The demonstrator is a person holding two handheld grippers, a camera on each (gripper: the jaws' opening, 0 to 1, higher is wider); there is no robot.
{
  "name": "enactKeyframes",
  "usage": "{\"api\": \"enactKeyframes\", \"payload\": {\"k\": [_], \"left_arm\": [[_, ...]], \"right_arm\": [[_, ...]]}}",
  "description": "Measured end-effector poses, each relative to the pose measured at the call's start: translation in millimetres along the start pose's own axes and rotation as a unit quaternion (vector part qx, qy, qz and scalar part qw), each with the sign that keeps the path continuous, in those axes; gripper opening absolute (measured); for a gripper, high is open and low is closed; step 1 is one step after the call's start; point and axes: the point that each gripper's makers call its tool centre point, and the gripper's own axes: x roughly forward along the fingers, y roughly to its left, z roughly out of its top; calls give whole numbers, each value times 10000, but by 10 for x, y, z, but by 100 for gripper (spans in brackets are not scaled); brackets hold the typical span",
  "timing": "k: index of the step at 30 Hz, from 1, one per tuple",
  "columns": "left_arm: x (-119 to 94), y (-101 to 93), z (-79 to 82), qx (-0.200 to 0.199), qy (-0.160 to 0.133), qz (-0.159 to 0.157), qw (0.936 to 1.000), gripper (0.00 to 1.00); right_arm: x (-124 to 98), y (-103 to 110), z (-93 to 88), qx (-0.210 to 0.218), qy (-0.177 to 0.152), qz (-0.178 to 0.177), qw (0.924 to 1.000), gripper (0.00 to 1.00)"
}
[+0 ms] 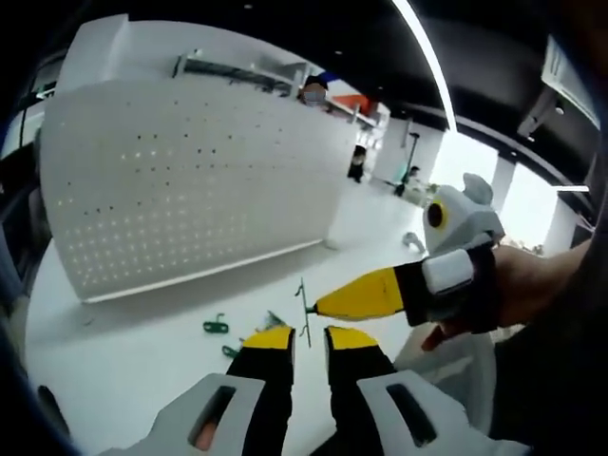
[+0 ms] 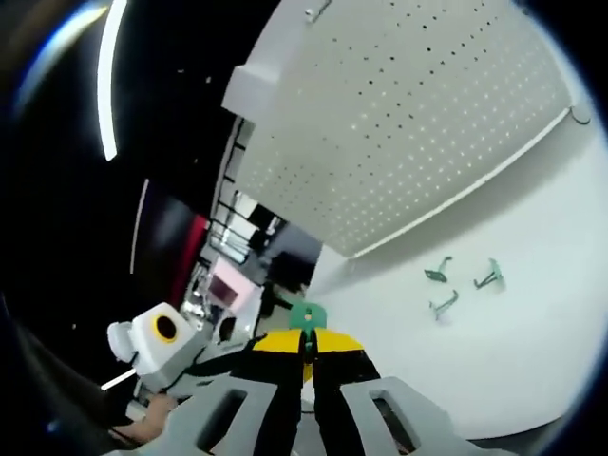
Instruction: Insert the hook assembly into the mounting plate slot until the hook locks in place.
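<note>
A white perforated mounting plate (image 1: pixel 190 180) stands upright on the white table, and it also fills the upper part of the right gripper view (image 2: pixel 427 114). My right gripper (image 2: pixel 308 340) is shut on a thin green hook (image 2: pixel 306 315). In the left gripper view it reaches in from the right (image 1: pixel 318 306), holding the hook (image 1: pixel 304 313) upright just above my left gripper (image 1: pixel 310 334). The left jaws stand slightly apart, and the hook's lower wire hangs at the gap between their yellow tips. Both grippers are well short of the plate.
Spare green hooks lie loose on the table below the plate (image 1: pixel 216 326) (image 1: pixel 231 351), three of them in the right gripper view (image 2: pixel 437 274) (image 2: pixel 489 275) (image 2: pixel 444 304). A hand (image 1: pixel 518 285) holds the right gripper. The table edge curves close behind.
</note>
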Motion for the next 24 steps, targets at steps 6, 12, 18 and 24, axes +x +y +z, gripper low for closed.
{"api": "enactKeyframes", "payload": {"k": [6, 12, 18, 24], "left_arm": [[-7, -34, -7, -130, 26, -149, 9998, 30], [-43, -47, -33, 78, 88, -128, 9998, 35], [-66, -114, -90, 127, 184, -219, 9995, 47], [-85, -226, -116, 64, 199, -420, 9989, 56]], "right_arm": [[-8, -13, -7, -456, 82, -113, 9989, 0], [-18, -15, 5, -515, 64, -105, 9986, 0], [-18, -29, -14, -801, 128, -177, 9965, 0], [-11, -30, -42, -1351, 245, -294, 9901, 0]]}}
